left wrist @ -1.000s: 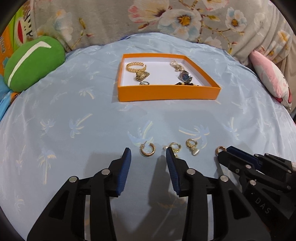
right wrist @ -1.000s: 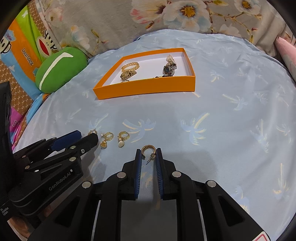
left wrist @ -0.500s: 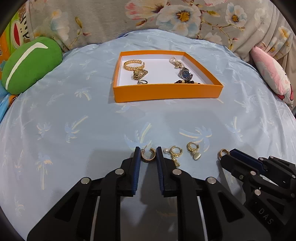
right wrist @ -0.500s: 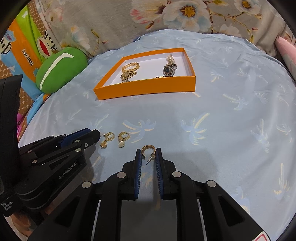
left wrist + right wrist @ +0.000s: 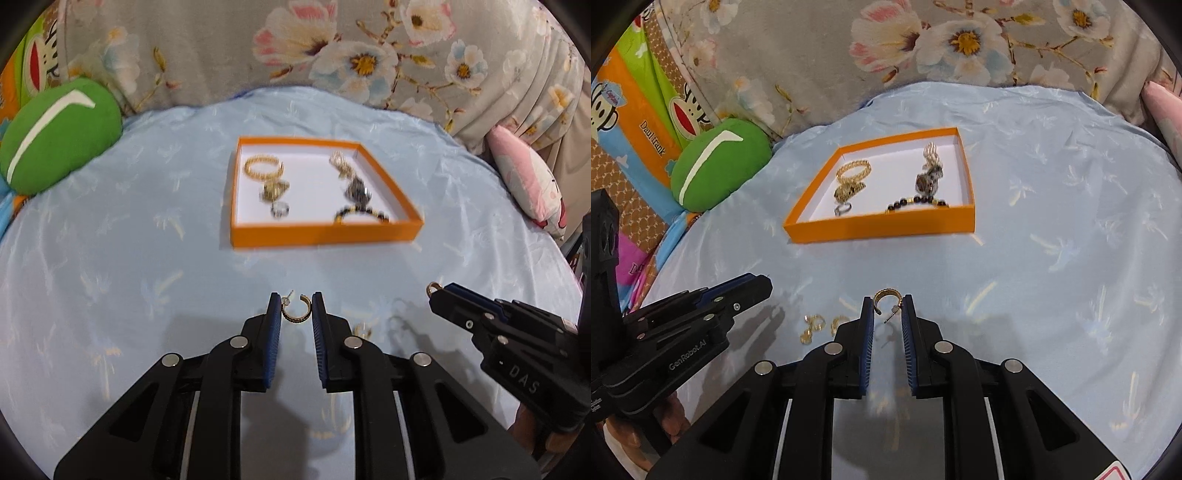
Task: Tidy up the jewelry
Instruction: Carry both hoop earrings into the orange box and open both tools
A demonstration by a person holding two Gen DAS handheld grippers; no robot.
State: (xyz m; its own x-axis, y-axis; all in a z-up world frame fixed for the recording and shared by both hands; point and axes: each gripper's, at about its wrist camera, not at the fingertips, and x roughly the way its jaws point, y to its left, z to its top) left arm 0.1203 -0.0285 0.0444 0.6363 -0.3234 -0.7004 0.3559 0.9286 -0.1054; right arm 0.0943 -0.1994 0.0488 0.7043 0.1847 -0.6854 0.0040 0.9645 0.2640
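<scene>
My left gripper is shut on a gold hoop earring and holds it above the blue cloth. My right gripper is shut on another gold hoop earring, also lifted; it shows at the right of the left wrist view. Two gold drop earrings lie on the cloth below, between the grippers. The orange jewelry box lies farther back, holding a gold bracelet, a ring, a watch and a beaded bracelet.
A green cushion lies at the far left. A pink plush sits at the right edge. A floral cloth hangs behind the blue cloth. A cartoon-print box stands at the left.
My left gripper closed on the hoop earring and lifted it off the cloth. My right gripper also rose with its earring. The box now looks farther below.
</scene>
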